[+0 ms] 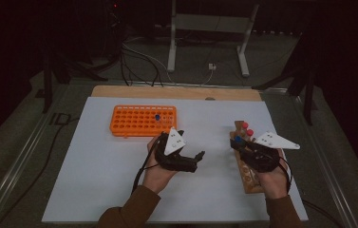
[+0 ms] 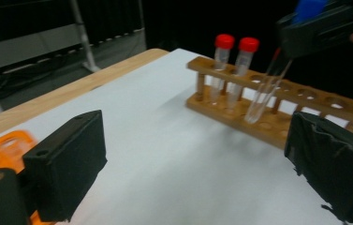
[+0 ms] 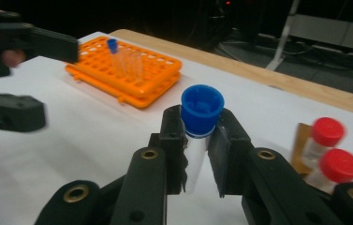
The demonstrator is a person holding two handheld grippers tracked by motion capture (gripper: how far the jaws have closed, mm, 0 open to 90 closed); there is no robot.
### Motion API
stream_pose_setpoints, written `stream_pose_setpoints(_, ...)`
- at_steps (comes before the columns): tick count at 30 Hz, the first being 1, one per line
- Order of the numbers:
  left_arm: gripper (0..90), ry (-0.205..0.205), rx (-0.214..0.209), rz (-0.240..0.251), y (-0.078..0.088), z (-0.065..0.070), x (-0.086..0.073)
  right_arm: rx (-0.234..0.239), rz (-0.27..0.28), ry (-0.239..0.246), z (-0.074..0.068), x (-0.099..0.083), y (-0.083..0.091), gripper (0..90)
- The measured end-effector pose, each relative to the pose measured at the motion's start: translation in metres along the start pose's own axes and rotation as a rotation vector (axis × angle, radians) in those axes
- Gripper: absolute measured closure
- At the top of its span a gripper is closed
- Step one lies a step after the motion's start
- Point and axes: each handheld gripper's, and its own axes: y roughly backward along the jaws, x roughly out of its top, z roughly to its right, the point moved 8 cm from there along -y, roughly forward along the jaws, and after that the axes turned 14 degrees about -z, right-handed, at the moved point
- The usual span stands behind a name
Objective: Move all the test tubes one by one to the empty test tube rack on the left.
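Over the near end of the wooden tube rack [image 1: 246, 164], the right gripper [image 3: 197, 140] has its jaws clamped on a blue-capped test tube [image 3: 201, 117], lifted and tilted above the rack's holes (two red-capped tubes [image 2: 232, 70] stand at the rack's far end). Left of the rack, the left gripper [image 1: 193, 159] hovers with jaws spread wide, holding nothing, with the orange rack [image 1: 143, 119] beyond it.

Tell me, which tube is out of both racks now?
The blue-capped tube clamped in the right hand-held gripper, lifted over the wooden rack. The two red-capped tubes stand in that rack, and another blue-capped one stands in the orange rack.
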Motion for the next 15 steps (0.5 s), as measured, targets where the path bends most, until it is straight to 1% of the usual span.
stream_pose_setpoints(3, 9.1, -0.011, -0.02, -0.008, -0.008, 0.008, 0.002, 0.022, -0.008, 0.003, -0.006, -0.001, -0.004, 76.5)
stream_pose_setpoints(5, 10.8, -0.02, -0.03, -0.013, -0.013, 0.013, 0.003, 0.028, -0.015, 0.013, -0.01, -0.001, -0.006, 76.5)
stream_pose_setpoints(10, 12.2, -0.026, -0.062, -0.023, -0.026, 0.028, 0.003, 0.055, -0.016, 0.008, -0.015, 0.0, -0.008, 76.5)
stream_pose_setpoints(13, 12.7, -0.039, -0.068, -0.032, -0.034, 0.037, 0.003, 0.073, -0.015, 0.001, -0.017, -0.001, -0.009, 76.5)
stream_pose_setpoints(15, 14.0, -0.052, -0.063, -0.038, -0.038, 0.042, 0.003, 0.084, -0.02, 0.005, -0.019, -0.001, -0.01, 76.5)
